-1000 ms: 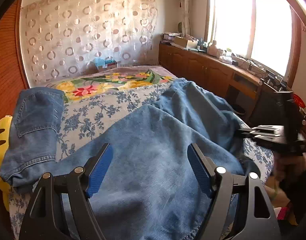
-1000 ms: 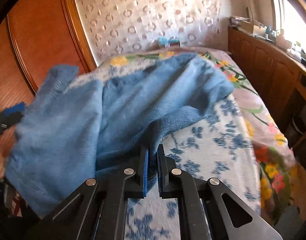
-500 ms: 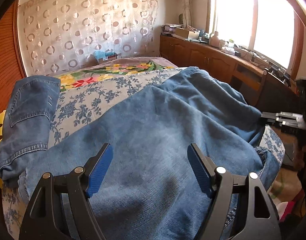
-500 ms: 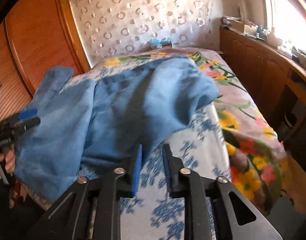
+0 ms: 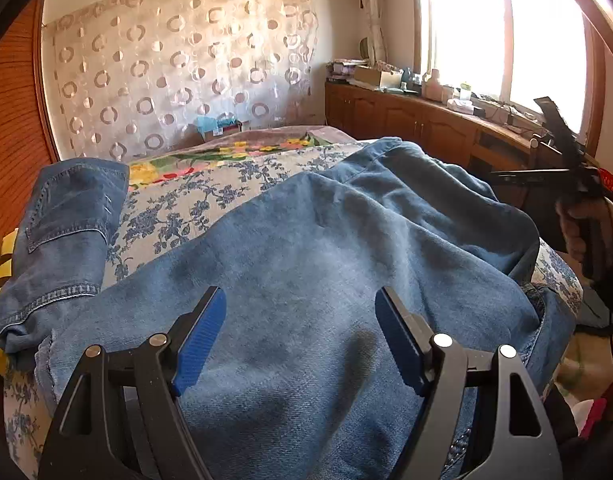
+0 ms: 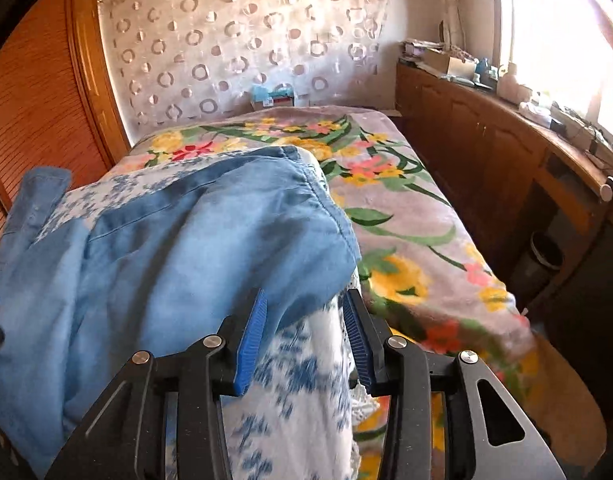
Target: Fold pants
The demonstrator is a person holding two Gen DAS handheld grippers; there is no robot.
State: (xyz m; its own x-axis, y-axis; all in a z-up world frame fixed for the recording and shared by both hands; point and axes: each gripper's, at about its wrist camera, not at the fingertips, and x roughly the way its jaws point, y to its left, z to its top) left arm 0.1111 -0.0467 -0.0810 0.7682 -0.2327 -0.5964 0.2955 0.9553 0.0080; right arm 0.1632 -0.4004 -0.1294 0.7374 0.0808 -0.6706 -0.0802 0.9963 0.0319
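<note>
A pair of faded blue denim pants [image 5: 306, 264] lies spread over a bed covered by a white sheet with a blue flower print [image 5: 178, 208], filling the middle and lower part of the left wrist view; one leg end with a stitched hem [image 5: 62, 240] trails off to the left edge of that frame. The left gripper [image 5: 300, 320] hovers over the denim at the bottom centre, its blue-padded jaws standing wide apart and holding nothing. In the right wrist view the right gripper [image 6: 304, 320] sits at the bottom centre with its jaws partly apart, having just been opening; a corner of the pants [image 6: 186, 256] lies between and beyond the pads, but they do not press on it. Behind the denim, at the centre and right of that frame, a grey blanket with yellow and red flowers [image 6: 406, 216] covers the far part of the bed. At the right edge of the left wrist view, a hand [image 5: 586, 232] grips the other tool's handle.
</note>
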